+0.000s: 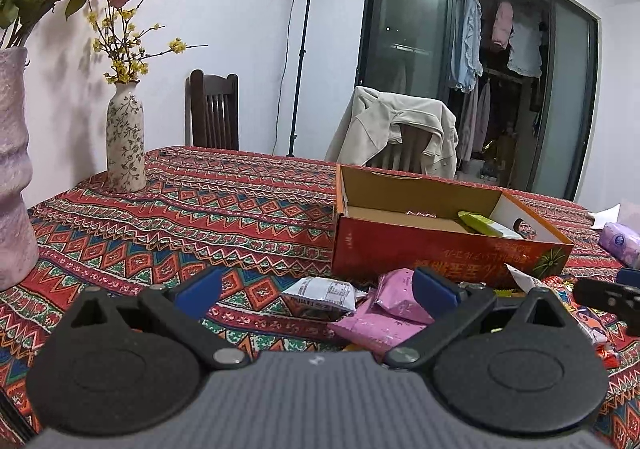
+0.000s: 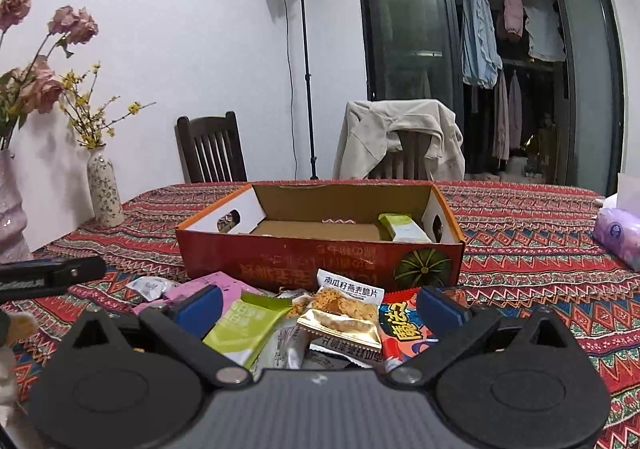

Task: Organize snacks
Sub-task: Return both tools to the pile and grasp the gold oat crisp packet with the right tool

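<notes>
The left gripper (image 1: 318, 291) is held low and level over the bench (image 1: 192, 209), which wears a red patterned cloth, its jaws spread wide with nothing between them; its blue fingertips (image 1: 200, 291) sit above a white-and-brown snack packet (image 1: 320, 297) and two pink packets (image 1: 384, 309) at the left edge of the snack heap. The right gripper (image 2: 320, 309) is likewise level and low, jaws spread and holding nothing, aimed straight over the middle of the heap toward the open red cardboard box (image 2: 320, 253) just beyond it. Between and under its fingers lie a lime-green packet (image 2: 250, 325), a gold-edged oat crisp packet (image 2: 344, 313) whose white top reads 南瓜籽燕麦脆片, and a red-orange packet (image 2: 400, 329) with large blue and yellow characters too distorted to read. The box's front wall carries gold Chinese lettering printed upside down, unreadable here, and a green pumpkin emblem (image 2: 424, 269) at its right corner. Inside the box, against the right end, a green-and-white packet (image 2: 402, 227) already rests; the remainder of the floor is bare cardboard. The left gripper's black body (image 2: 48, 277) shows at the left of the right wrist view. A purple tissue pack (image 2: 620, 237) lies on the bench well to the right, and a floral vase (image 1: 126, 141) stands far left.
</notes>
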Action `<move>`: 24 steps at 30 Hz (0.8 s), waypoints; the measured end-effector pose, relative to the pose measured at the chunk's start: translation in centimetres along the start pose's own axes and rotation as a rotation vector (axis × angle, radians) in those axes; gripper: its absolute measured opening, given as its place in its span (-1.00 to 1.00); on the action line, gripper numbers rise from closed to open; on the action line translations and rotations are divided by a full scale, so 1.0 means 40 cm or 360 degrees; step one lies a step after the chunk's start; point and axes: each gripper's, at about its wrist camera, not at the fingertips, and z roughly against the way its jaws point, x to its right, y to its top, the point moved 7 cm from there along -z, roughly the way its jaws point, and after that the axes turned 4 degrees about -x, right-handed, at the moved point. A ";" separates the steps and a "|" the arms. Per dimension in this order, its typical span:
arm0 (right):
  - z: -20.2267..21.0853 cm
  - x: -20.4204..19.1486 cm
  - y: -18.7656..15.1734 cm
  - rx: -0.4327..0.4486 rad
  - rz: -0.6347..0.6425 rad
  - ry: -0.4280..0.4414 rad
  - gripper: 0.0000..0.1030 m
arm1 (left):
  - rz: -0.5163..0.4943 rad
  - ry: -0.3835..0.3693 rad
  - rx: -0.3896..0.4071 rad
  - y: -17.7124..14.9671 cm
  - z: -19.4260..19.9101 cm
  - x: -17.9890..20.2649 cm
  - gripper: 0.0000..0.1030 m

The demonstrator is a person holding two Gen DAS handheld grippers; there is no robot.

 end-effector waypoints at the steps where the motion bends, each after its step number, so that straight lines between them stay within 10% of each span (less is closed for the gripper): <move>1: -0.011 0.006 0.002 -0.0018 -0.0008 0.0000 0.97 | -0.0002 0.0001 -0.0001 0.000 0.000 0.000 1.00; 15: -0.217 0.044 -0.005 -0.0419 -0.0142 0.0011 0.21 | -0.0018 0.0037 -0.0079 -0.016 -0.037 -0.004 1.00; 24: -0.189 0.056 -0.009 -0.0328 -0.0182 0.0016 -0.19 | -0.0060 0.0006 -0.0158 -0.032 -0.071 0.019 1.00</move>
